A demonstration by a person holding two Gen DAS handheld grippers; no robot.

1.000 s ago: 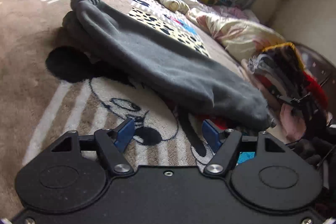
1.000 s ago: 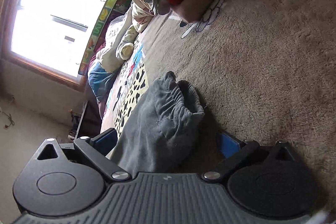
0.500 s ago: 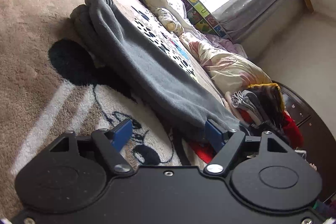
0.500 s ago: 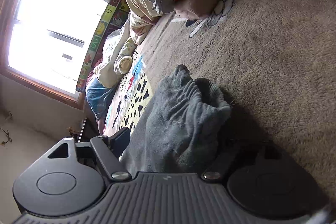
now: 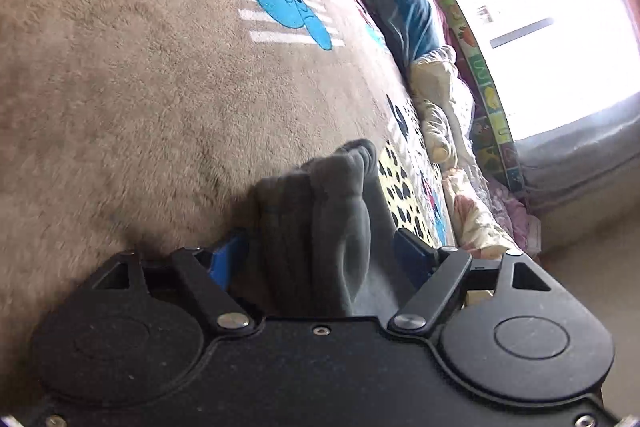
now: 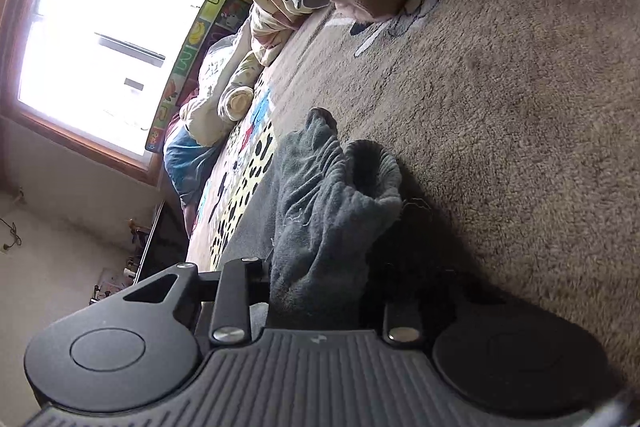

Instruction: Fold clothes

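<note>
Jaws of both grippers straddle grey garment (image 5: pixel 320 223) ends; bare blanket (image 6: pixel 520 107) alongside, grip unclear.

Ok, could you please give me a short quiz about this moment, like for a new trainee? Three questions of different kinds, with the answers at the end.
1. True or false: the left gripper is closed tight with nothing between its fingers.
2. What is the right gripper shut on? A) a pink pillow B) the grey garment C) a blue cloth
3. Fill in: the pads of the left gripper are ___ in colour.

Key
1. False: its jaws stand wide apart, with the bunched grey garment between them on the brown blanket.
2. B
3. blue
</note>
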